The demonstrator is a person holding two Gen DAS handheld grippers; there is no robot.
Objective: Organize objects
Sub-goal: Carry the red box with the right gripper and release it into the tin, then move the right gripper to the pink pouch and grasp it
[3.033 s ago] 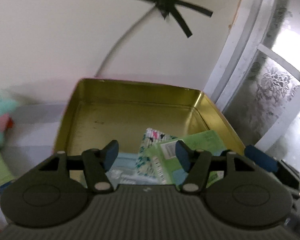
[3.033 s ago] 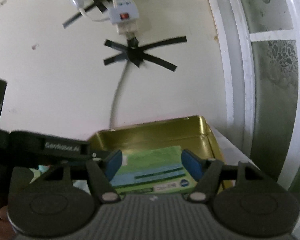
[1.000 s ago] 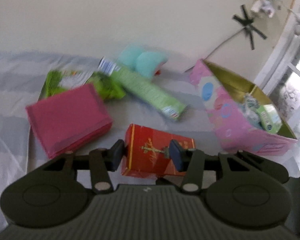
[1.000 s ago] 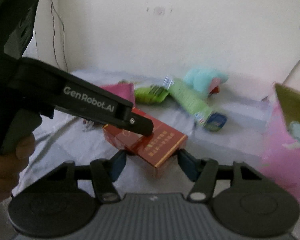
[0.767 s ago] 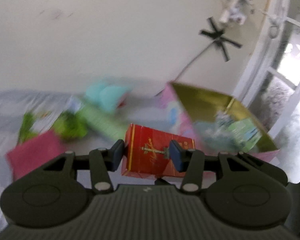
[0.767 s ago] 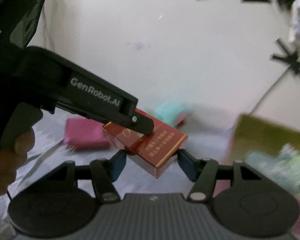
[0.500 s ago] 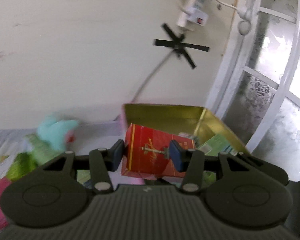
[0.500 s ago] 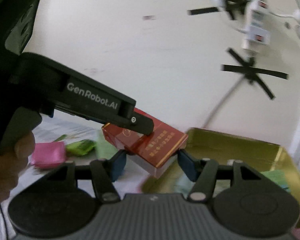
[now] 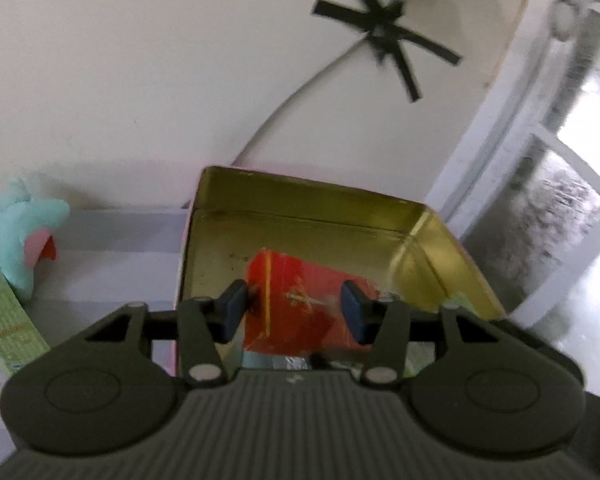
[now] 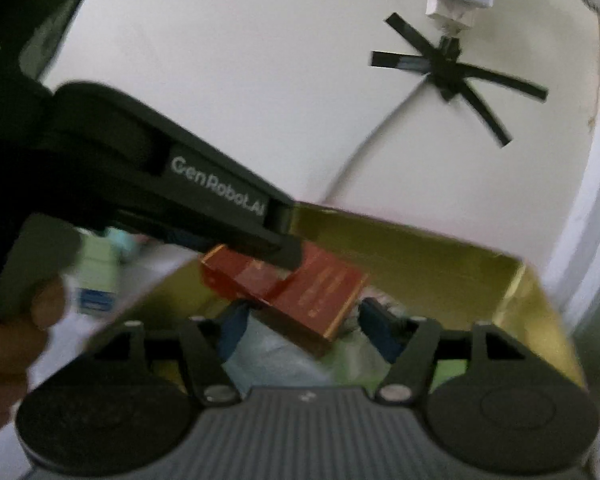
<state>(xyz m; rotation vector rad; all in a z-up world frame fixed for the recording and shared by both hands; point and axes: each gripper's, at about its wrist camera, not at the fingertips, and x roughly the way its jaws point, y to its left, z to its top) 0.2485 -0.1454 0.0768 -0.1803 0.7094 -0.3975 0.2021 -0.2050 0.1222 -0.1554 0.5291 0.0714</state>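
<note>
A red box (image 9: pixel 296 304) hangs blurred and tilted over the open gold-lined tin (image 9: pixel 312 186), between the blue pads of my left gripper (image 9: pixel 294 312). Those jaws are opening, and the pads no longer seem to press the box. In the right wrist view the same red box (image 10: pixel 300 286) sits above and between the pads of my right gripper (image 10: pixel 300 330), with gaps on both sides. These jaws are opening too. My left gripper (image 10: pixel 286 246) reaches in from the left over the box. Green and pale packets lie in the tin (image 10: pixel 420 258) below.
A teal plush toy (image 9: pixel 24 236) and a long green box (image 9: pixel 4 320) lie on the grey striped cloth left of the tin. A white cable and black tape cross (image 9: pixel 380 36) mark the wall behind. A white window frame (image 9: pixel 500 160) stands close on the right.
Both grippers carried the red box from the cloth to over the tin. Both pairs of jaws have now widened, and the box has tipped and sagged between the pads.
</note>
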